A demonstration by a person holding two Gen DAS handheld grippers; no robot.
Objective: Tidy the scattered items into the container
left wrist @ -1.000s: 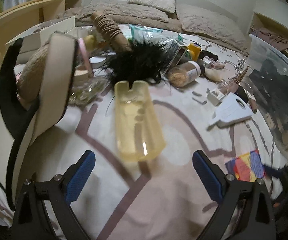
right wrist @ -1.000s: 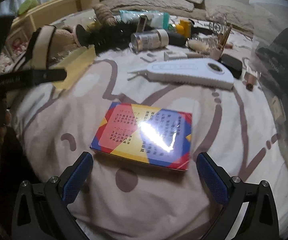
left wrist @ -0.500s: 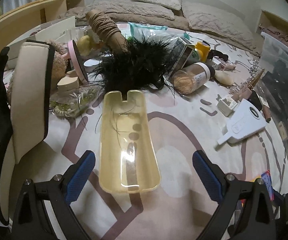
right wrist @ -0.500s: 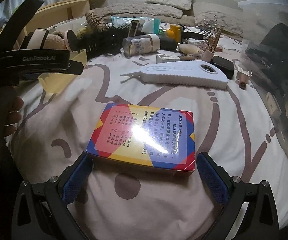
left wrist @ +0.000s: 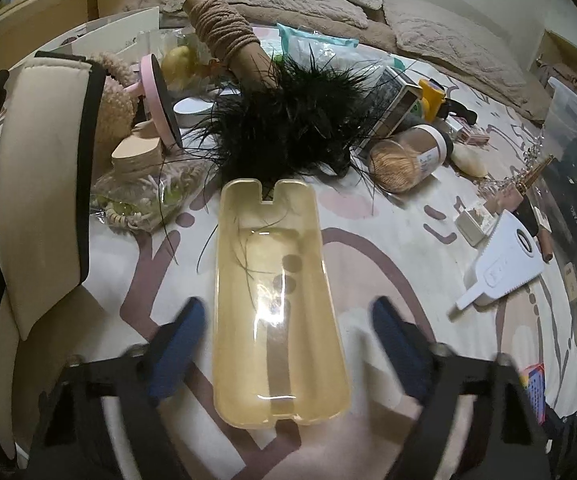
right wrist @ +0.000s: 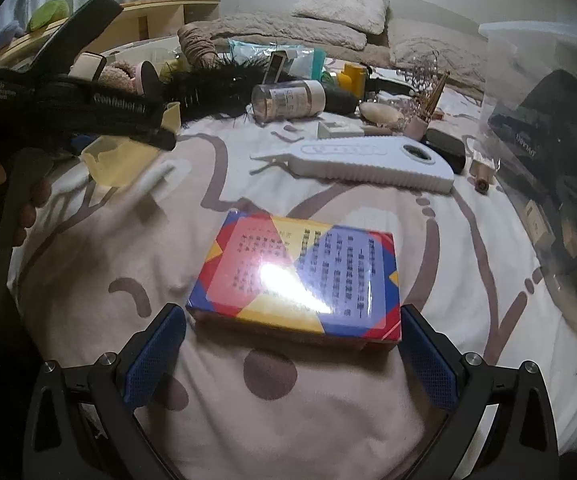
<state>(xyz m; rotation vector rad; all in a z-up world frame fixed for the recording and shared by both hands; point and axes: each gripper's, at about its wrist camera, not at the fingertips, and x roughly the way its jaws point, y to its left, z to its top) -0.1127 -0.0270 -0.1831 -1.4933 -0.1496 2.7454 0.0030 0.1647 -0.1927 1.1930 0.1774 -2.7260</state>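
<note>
Left tool [left wrist: 284, 344] jaws closing, blurred, right tool [right wrist: 292, 354] spread wide

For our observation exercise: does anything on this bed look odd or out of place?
Yes: loose black strands lie inside the yellow tray, apparently shed from the black feather bundle touching its far end.
</note>
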